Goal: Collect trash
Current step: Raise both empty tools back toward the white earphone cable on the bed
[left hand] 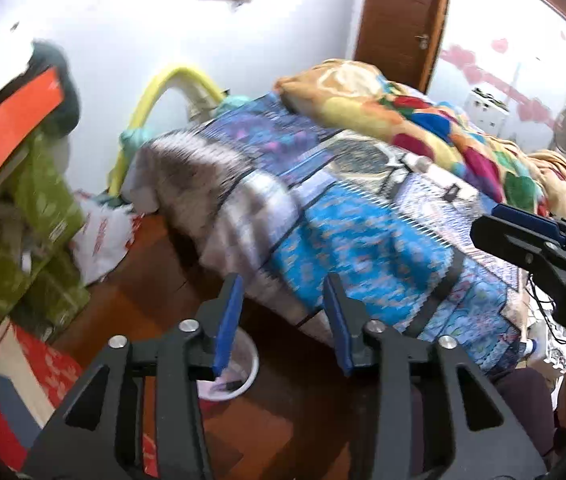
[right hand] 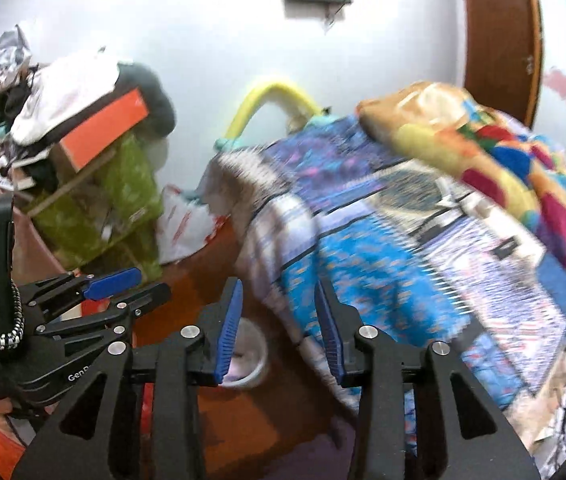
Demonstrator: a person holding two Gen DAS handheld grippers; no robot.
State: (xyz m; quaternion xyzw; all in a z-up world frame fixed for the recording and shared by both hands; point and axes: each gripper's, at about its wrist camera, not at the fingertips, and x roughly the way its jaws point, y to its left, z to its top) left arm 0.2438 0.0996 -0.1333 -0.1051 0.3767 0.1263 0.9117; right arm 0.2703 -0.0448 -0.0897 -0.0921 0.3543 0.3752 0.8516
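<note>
Our left tongs [left hand: 283, 320] and right tongs [right hand: 277, 326] hung released, empty, above a white bin [left hand: 249, 364] beside the bed [left hand: 363, 216]; we judged trash-hunting came next.

Left hand-held gripper [left hand: 283, 320] is spread wide, nothing between its fingers. Right hand-held gripper [right hand: 279, 328] — same deal, gaping. Both side by side.

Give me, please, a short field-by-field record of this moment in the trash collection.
setting: bedroom, wooden floor
left gripper: open, holding nothing
right gripper: open, holding nothing
white bin: on the floor by the bed, below both grippers
bed: blue patterned sheet, colourful blanket on top
white plastic bag: on the floor beside green boxes
image: motion-blurred
</note>
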